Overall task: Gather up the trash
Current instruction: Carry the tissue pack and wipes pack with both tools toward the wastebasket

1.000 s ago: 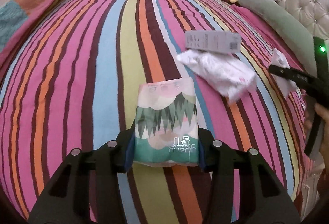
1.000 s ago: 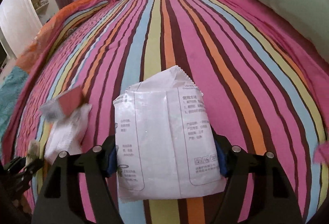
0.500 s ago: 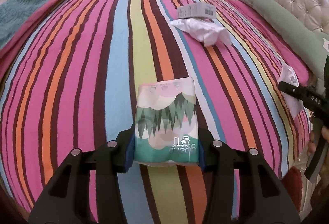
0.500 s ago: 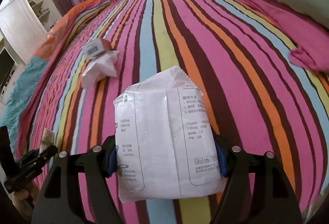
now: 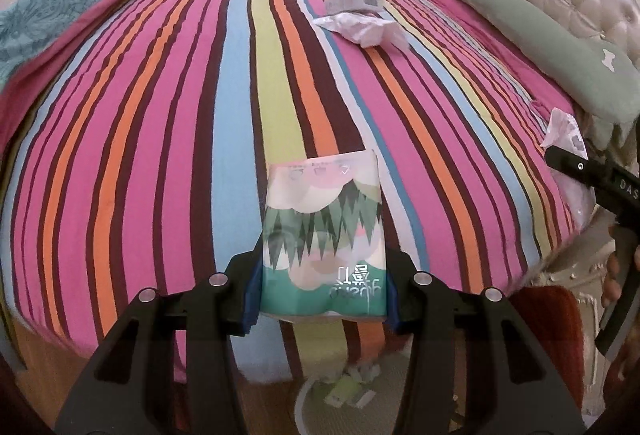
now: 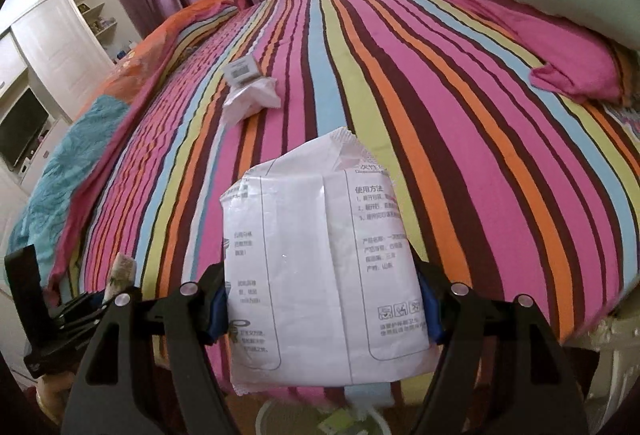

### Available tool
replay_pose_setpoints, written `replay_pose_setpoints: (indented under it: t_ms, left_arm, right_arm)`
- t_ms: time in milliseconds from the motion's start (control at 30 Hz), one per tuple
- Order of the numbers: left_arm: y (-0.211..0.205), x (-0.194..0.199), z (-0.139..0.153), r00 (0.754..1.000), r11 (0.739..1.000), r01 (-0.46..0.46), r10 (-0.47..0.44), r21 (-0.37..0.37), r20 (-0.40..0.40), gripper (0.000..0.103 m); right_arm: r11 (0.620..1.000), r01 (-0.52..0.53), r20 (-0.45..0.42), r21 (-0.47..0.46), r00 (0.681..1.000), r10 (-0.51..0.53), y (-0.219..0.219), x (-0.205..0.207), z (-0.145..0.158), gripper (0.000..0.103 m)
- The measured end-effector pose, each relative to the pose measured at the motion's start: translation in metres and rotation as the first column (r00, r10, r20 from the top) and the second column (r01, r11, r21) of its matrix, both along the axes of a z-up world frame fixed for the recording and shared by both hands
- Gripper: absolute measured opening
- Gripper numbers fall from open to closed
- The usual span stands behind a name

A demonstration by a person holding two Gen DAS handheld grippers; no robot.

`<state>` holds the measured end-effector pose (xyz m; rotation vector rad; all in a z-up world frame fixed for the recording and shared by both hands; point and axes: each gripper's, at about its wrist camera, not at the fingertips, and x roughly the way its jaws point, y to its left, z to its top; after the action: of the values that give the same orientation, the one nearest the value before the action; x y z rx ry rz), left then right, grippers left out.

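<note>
Fingers (image 5: 248, 299) clamping tissue pack (image 5: 322, 243)

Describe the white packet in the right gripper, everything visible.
The white packet is a flat, glossy plastic pouch with a zigzag-cut top edge and a centre seam. Grey outlined panels of printed text and small icons cover the side that shows. It looks lightly creased and puffy, standing upright and clamped at its lower sides between the blue pads of the right gripper, held clear above the striped bedspread. Nothing else touches it.

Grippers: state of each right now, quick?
Left gripper: shut on the tissue pack.
Right gripper: shut on the white packet.
</note>
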<state>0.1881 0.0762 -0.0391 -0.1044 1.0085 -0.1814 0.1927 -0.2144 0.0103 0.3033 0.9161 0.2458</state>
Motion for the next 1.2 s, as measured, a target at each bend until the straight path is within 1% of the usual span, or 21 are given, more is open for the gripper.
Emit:
replay_pose_setpoints:
  t_ms: [133,367,433,533,733,867,1033,1200]
  left_arm:
    - [-0.005,-0.023,0.000,1.000,1.000,0.016,-0.016,0.003,-0.001,0.046]
    - [-0.019,-0.073,-0.003,0.999,0.999,0.049,-0.049,0.010,-0.009,0.046]
    - [-0.022,-0.088,-0.008,0.998,0.999,0.054,-0.053,0.006,-0.027,0.046]
    - [-0.027,-0.108,-0.018,0.996,0.998,0.068,-0.068,0.001,-0.063,0.046]
    - [-0.037,-0.133,-0.038,0.987,0.996,0.089,-0.088,-0.004,-0.132,0.046]
    - [-0.046,-0.136,-0.044,0.981,0.995,0.104,-0.102,0.003,-0.165,0.046]
    - [-0.062,-0.140,-0.060,0.963,0.988,0.150,-0.140,0.026,-0.232,0.046]
    - [-0.071,-0.140,-0.082,0.932,0.981,0.187,-0.164,0.043,-0.324,0.046]
  right_arm:
    - [1.000,-0.008,-0.006,-0.001,1.000,0.008,0.001,-0.029,-0.004,0.068]
    - [1.000,-0.012,-0.052,0.022,0.999,0.013,0.000,-0.074,-0.017,0.068]
    - [0.999,-0.019,-0.069,0.026,0.997,0.021,0.001,-0.084,-0.022,0.068]
    - [0.999,-0.027,-0.119,0.043,0.992,0.032,0.005,-0.096,-0.037,0.068]
    - [0.998,-0.034,-0.196,0.055,0.980,0.044,0.014,-0.117,-0.062,0.068]
    - [0.997,-0.043,-0.267,0.063,0.962,0.059,0.020,-0.125,-0.079,0.068]
    - [0.995,-0.067,-0.353,0.069,0.932,0.087,0.029,-0.128,-0.098,0.068]
    - [0.992,-0.104,-0.456,0.078,0.881,0.128,0.040,-0.126,-0.121,0.068]
